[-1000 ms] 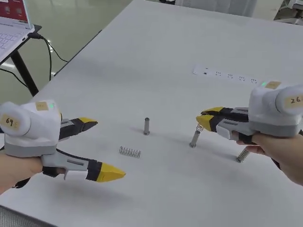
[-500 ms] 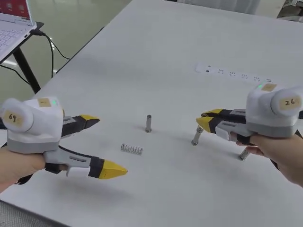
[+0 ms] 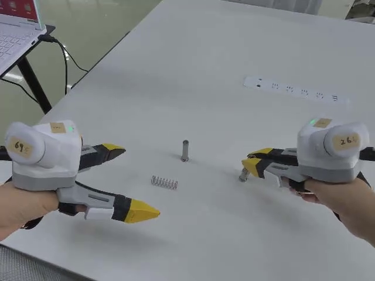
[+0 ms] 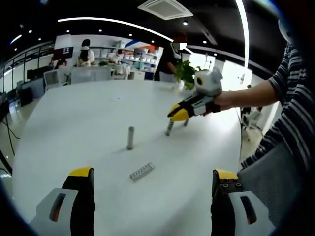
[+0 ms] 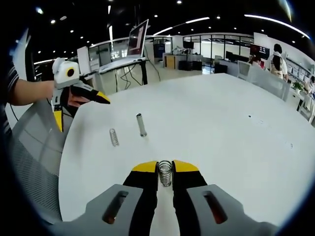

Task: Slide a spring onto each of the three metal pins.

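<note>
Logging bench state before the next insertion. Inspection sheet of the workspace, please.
Surface: white table, bare around the work.
Job's things: bare metal pin standing upright; loose spring lying near it, not touching; held spring at the top of a second pin.
Clutter: power strip at the far side.
Grippers: left gripper open, holding nothing; right gripper shut on the held spring.
Cables: black cable plugged into the laptop, off the table's left edge.
Surroundings: open office with desks and people in the gripper views.
</note>
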